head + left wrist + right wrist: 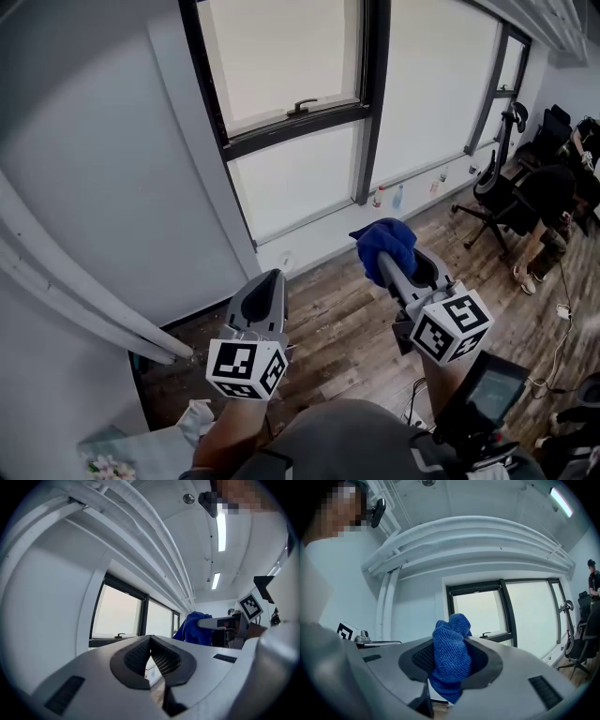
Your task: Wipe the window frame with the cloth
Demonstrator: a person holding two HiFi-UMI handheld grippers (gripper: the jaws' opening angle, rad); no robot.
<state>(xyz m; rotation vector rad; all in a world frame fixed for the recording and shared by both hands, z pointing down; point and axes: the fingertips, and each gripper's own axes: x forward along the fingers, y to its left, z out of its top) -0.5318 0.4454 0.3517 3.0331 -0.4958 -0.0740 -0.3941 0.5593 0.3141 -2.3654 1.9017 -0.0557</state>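
Note:
A black window frame [292, 125] with a small handle [301, 107] runs across the white wall ahead; the same frame [485, 588] shows in the right gripper view. My right gripper [379, 251] is shut on a bunched blue cloth [386, 239], held up in the air short of the window. The cloth [451, 654] fills the jaws in the right gripper view. My left gripper [265, 291] is shut with nothing in it, lower and to the left, tips touching at the front [150, 639]. The blue cloth [192, 627] shows to its right.
White pipes [75, 291] run along the wall at left. A black office chair [495, 183] and a seated person [553, 202] are at the right on the wooden floor [347, 328]. Small bottles [397, 196] stand at the wall's foot. A cable [553, 347] lies on the floor.

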